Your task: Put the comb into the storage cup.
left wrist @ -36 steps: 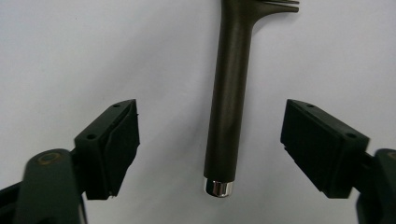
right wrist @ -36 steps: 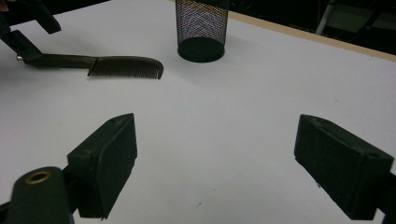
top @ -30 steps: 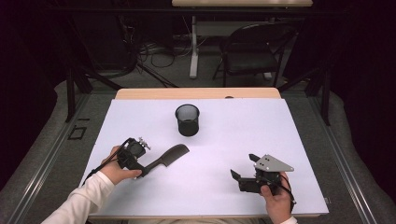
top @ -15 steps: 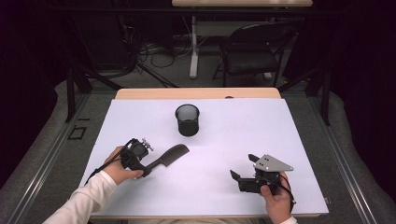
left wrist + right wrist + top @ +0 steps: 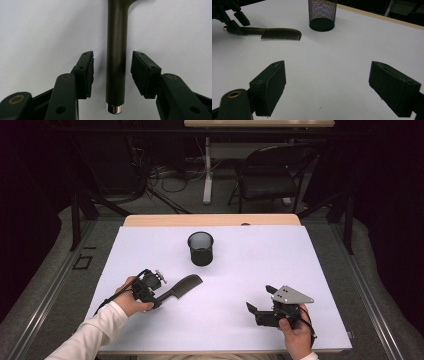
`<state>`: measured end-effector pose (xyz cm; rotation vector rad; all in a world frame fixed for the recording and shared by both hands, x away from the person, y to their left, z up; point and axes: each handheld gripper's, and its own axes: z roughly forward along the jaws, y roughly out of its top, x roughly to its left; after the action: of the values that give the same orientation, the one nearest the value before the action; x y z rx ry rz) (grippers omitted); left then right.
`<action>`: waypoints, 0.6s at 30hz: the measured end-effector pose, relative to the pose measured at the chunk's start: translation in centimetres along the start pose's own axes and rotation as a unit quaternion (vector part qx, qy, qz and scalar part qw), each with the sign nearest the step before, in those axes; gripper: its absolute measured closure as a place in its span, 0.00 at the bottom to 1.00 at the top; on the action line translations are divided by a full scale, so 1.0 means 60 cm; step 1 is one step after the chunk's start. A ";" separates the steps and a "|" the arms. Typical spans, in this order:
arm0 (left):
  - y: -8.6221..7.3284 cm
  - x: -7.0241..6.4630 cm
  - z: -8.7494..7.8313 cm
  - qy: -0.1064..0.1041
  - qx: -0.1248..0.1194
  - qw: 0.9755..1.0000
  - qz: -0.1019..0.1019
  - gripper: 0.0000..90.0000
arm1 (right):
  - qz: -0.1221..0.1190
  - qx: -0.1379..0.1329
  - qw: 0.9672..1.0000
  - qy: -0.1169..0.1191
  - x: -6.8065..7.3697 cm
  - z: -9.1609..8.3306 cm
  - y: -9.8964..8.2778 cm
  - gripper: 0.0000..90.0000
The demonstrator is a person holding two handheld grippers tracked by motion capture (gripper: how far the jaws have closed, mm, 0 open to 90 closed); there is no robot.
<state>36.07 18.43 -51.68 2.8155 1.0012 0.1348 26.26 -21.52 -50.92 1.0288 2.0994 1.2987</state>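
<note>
Dark brown comb (image 5: pixel 181 286), straight handle, shiny metal end-cap.

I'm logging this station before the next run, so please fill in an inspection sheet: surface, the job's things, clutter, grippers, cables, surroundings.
Surface: white table top, flat, with a bare wooden strip along its far edge.
Job's things: dark comb lying flat, teeth end pointing toward the black mesh cup, which stands upright farther back.
Clutter: nothing seen.
Grippers: left gripper straddles the comb's handle; its jaws have just been closing, and a gap shows on both sides, so no grip yet. Right gripper open over bare table, nothing between its jaws.
Cables: one trails from the left gripper along the sleeve; loose cables lie on the floor behind the table.
Surroundings: dark room, folding chair beyond the table.
</note>
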 end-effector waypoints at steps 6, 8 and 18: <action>0.001 0.002 0.003 -0.004 0.008 1.000 0.003 0.64 | 0.001 0.001 1.000 0.000 0.000 0.000 0.000 0.16; 0.002 0.002 0.005 -0.005 0.010 1.000 0.005 0.65 | 0.000 0.001 1.000 0.000 0.000 0.000 0.000 0.16; 0.004 -0.002 0.009 -0.004 0.012 1.000 0.001 0.70 | 0.000 0.001 1.000 0.001 -0.001 0.000 0.000 0.16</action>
<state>36.20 18.10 -52.19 2.8360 1.0037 0.1118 26.27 -21.55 -50.93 1.0295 2.1027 1.2986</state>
